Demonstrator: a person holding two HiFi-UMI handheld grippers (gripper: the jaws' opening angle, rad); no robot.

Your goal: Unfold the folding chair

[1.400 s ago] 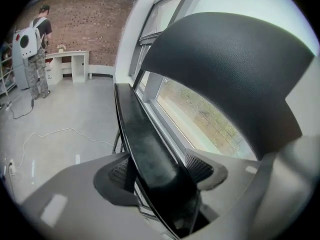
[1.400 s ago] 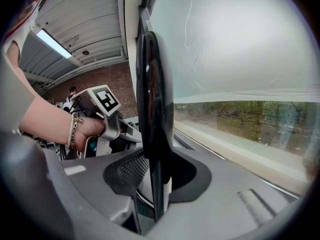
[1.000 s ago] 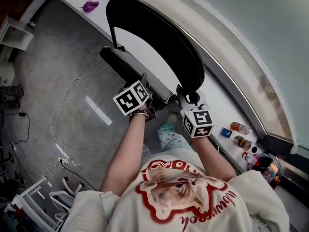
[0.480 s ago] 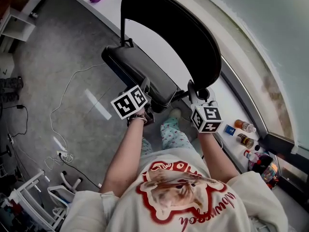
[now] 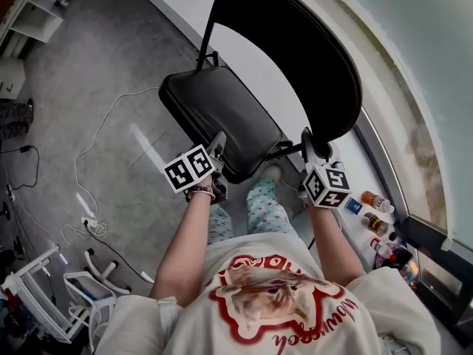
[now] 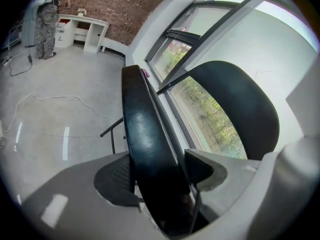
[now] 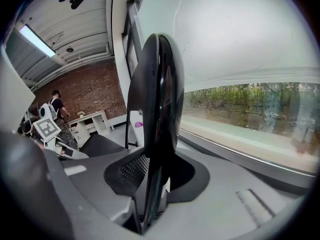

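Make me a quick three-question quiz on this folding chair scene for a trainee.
1. True or false: the left hand-held gripper is clamped on the chair's seat.
2. What does the right hand-held gripper grip? A) the backrest B) a chair leg C) nothing
3. Fill in: the white cable lies on the ___.

Key: 1 true; 2 A; 3 floor.
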